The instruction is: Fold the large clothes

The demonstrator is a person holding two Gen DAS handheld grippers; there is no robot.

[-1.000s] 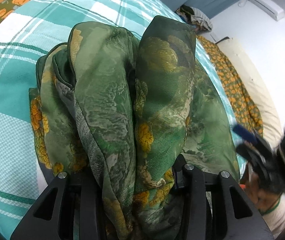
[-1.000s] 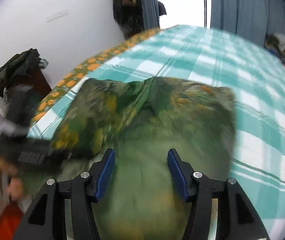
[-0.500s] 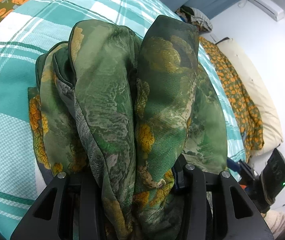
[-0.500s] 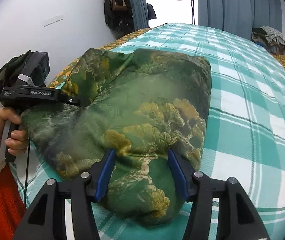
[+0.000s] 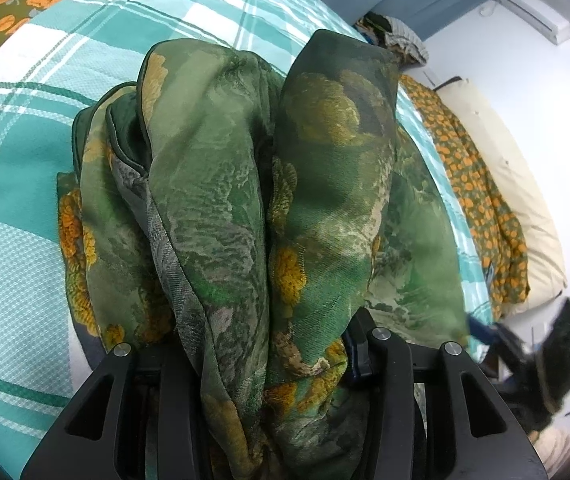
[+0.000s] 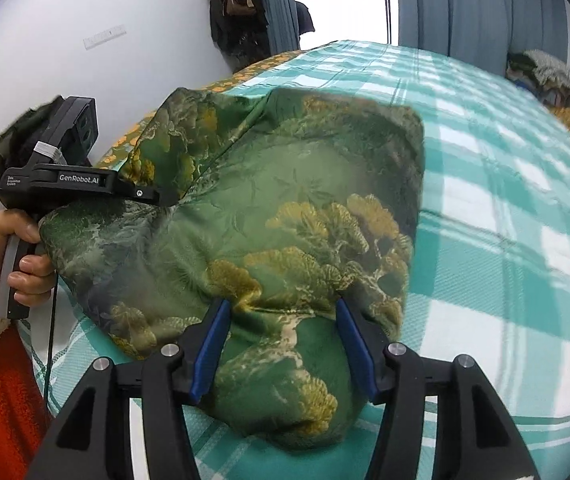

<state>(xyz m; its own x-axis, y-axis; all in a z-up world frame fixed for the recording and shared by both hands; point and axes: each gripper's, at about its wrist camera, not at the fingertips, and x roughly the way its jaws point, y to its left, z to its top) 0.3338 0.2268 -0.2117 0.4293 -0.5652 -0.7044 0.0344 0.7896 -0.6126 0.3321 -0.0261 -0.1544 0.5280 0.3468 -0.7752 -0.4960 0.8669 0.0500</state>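
Observation:
A large green garment with gold and orange flower print (image 6: 285,216) lies folded on the teal plaid bed. My left gripper (image 6: 157,198) is shut on a bunched edge of it at the left and lifts that edge; up close the cloth (image 5: 245,208) spills thickly out of its jaws. My right gripper (image 6: 281,336) is open, its blue-padded fingers (image 6: 211,348) straddling the near corner of the garment without pinching it. The right gripper also shows blurred at the lower right of the left wrist view (image 5: 525,344).
The bed's teal plaid cover (image 6: 505,200) spreads to the right and beyond. An orange floral quilt (image 5: 481,184) and a cream pillow (image 5: 525,200) lie along the wall. A pile of clothes (image 6: 541,72) sits at the far corner. Blue curtains (image 6: 465,4) hang behind.
My right gripper has moved in closer over the garment's near corner, still open. My left gripper keeps its hold and has barely moved.

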